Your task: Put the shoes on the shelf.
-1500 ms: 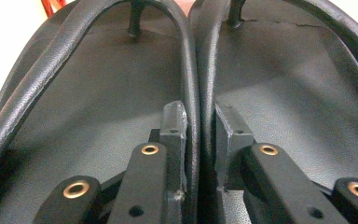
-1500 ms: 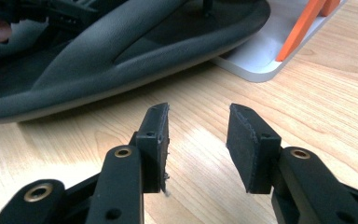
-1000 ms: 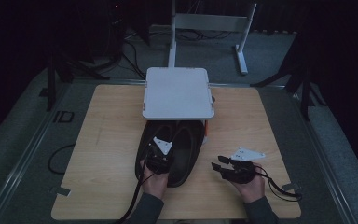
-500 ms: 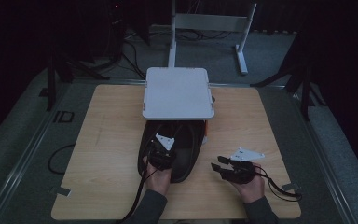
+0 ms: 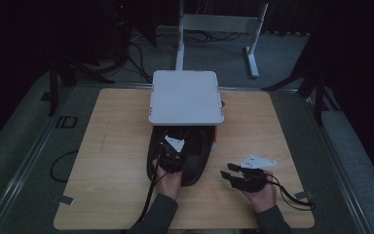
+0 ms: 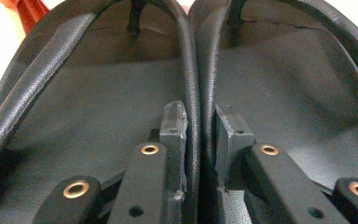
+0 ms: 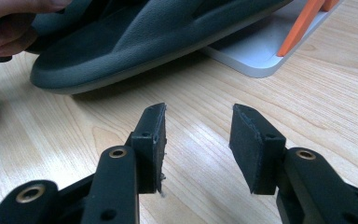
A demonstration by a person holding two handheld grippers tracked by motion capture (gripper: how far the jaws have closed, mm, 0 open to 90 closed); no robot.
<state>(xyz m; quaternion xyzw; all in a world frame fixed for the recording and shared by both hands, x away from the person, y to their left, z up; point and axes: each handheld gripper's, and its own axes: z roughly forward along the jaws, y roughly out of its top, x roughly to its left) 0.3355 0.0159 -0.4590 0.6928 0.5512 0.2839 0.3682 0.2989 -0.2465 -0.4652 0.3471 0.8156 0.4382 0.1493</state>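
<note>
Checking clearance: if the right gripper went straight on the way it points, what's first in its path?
Probably the dark slipper; the right gripper, open and empty, has bare table directly ahead. Depth unclear.

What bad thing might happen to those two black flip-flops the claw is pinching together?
1. The left claw pinches just the two touching inner straps of the flip-flops, so one may slip free if they are lifted.
2. Their toe ends sit under the white shelf, and could snag on it.
3. The right claw is open above the table, giving no support if they sag.
</note>
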